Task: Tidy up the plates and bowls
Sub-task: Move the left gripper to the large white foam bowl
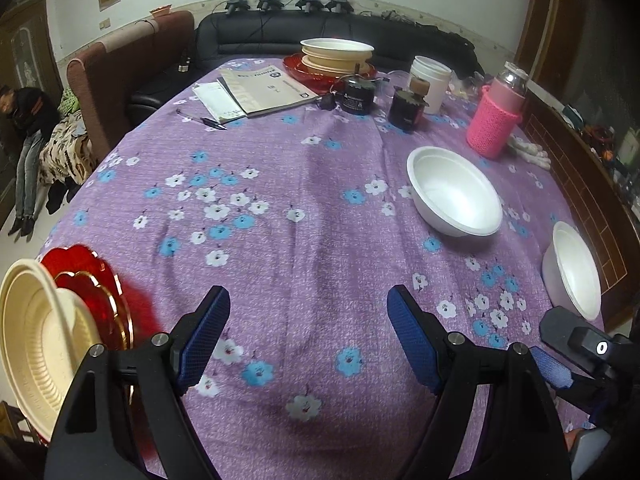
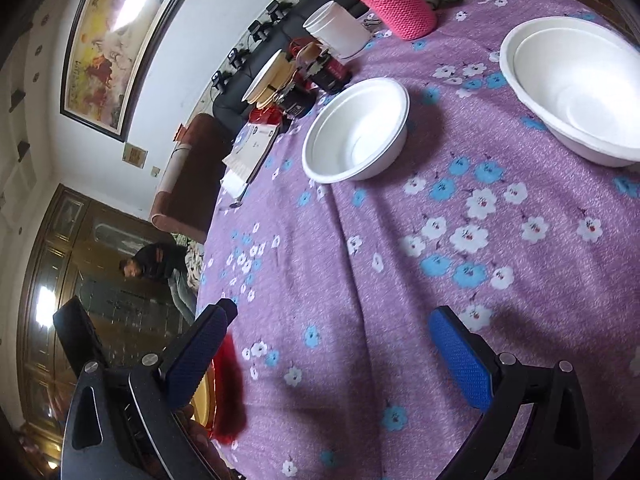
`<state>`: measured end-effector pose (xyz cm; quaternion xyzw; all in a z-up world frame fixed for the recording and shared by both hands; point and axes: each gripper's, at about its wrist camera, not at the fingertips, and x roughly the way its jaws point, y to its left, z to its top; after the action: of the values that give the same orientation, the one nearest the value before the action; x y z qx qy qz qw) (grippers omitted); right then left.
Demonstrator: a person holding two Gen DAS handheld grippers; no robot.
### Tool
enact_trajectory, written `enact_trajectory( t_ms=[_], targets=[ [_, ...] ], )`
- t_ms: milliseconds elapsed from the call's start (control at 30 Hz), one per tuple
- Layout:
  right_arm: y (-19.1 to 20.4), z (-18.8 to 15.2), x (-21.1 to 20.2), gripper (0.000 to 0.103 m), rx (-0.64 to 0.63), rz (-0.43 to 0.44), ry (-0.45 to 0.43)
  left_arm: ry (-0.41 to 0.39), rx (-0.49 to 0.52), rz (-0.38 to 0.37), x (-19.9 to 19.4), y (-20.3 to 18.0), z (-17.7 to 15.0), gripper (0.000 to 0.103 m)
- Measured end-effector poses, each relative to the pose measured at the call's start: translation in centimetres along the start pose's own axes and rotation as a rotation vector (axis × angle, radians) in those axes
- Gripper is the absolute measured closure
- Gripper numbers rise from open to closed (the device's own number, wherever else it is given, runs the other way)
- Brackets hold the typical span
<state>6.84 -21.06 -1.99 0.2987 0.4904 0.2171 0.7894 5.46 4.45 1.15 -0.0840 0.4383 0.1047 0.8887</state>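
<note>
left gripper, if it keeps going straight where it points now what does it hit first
Probably the bare purple tablecloth: the open left gripper points down at it, nothing between its fingers. Depth is uncertain.

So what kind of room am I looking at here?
Most likely a lived-in family living or dining room: a table under a purple floral tablecloth holding bowls and plates, a black sofa right behind it, and a large framed painting on the wall.

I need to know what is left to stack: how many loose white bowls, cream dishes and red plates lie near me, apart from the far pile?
White bowls: 2
Cream dish: 1
Red plate: 1
Total: 4
</note>
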Motion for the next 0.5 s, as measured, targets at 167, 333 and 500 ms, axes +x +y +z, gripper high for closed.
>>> enact_trajectory(
  t_ms=[167, 333, 500],
  targets=[
    [-0.4, 1.4, -0.1, 0.001, 0.017, -0.006, -0.026, 0.017, -0.002, -0.011, 1.5, -0.7, 1.0, 0.022],
    [-1.0, 3.6, -0.3, 0.001, 0.063, -0.002, -0.062, 0.028, -0.029, -0.049, 3.0, -2.0, 3.1, 0.022],
    [-1.3, 6.4, 0.1, 0.001, 0.104, 0.014, -0.085, 0.036, -0.024, -0.078, 4.8, -3.9, 5.2, 0.022]
  ],
)
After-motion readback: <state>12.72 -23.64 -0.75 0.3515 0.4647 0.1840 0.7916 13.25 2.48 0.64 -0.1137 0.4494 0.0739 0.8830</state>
